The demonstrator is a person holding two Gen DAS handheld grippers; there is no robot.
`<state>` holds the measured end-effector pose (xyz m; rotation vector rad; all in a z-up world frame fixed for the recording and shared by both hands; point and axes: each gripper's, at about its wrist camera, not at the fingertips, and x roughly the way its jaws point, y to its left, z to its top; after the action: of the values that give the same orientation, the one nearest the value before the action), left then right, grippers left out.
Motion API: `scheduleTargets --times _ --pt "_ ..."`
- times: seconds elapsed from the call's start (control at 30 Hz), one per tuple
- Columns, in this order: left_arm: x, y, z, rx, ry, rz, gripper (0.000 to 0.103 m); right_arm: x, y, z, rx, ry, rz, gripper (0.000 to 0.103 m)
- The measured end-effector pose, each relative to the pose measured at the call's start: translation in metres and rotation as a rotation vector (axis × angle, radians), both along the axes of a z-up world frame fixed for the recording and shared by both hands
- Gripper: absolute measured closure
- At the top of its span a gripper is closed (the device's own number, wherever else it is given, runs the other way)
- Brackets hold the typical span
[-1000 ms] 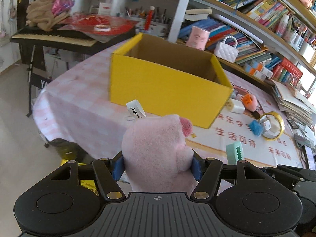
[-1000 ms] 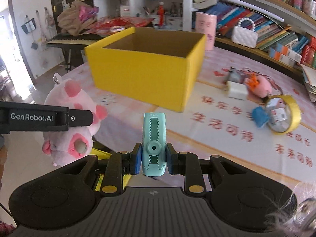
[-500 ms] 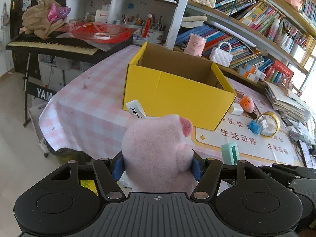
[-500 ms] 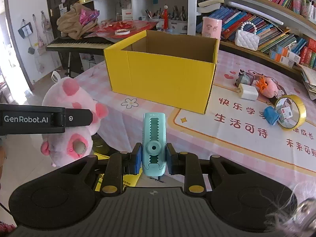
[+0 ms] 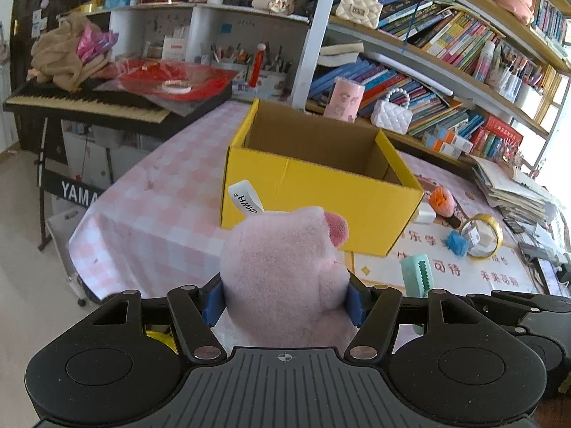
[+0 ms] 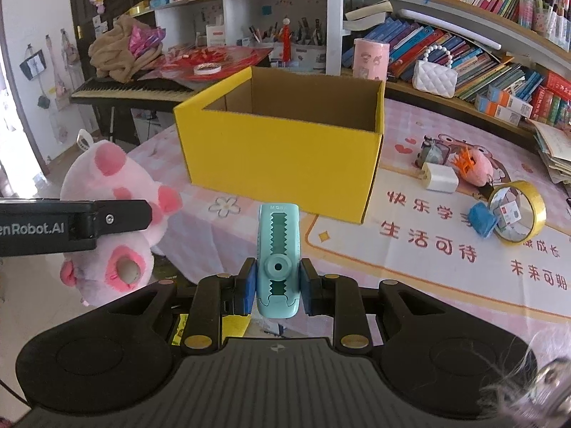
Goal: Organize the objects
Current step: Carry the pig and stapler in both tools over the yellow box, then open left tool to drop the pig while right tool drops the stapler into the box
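Left gripper point(image 5: 285, 299) jaws clamped on pink plush point(image 5: 285, 267), right gripper point(image 6: 277, 287) tilted downward (jaws gripping mint eraser point(image 6: 278, 256))

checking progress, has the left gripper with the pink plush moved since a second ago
Yes. The left gripper, shut on the pink plush, has backed away from the yellow box, which looks smaller and farther now, with more floor showing.

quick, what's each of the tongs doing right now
left tongs: closed on the pink plush toy.
right tongs: closed on the mint green eraser.
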<state>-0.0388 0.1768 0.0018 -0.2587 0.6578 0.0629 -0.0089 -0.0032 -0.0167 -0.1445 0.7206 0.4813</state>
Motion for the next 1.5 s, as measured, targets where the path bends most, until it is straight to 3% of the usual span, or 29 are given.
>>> scheduleTargets --times 0.4,0.8,0.97,1.1,1.5 --pt "0.046 0.008 0.033 0.030 -0.091 -0.004 0.039 0.052 0.015 0.038 0.074 -0.059 -0.012 0.080" --pt "0.136 0.010 0.053 0.084 -0.139 0.077 0.039 0.152 0.030 0.054 0.085 -0.136 -0.011 0.080" --pt "0.180 0.002 0.037 0.117 -0.079 0.099 0.039 0.199 0.043 0.037 0.021 -0.132 0.046 0.080" --pt "0.202 -0.007 0.019 0.133 -0.007 0.080 0.039 0.228 0.051 0.014 -0.044 -0.078 0.113 0.080" --pt "0.232 -0.018 -0.015 0.147 0.144 0.073 0.038 0.267 0.058 -0.016 -0.264 0.002 0.364 0.080"
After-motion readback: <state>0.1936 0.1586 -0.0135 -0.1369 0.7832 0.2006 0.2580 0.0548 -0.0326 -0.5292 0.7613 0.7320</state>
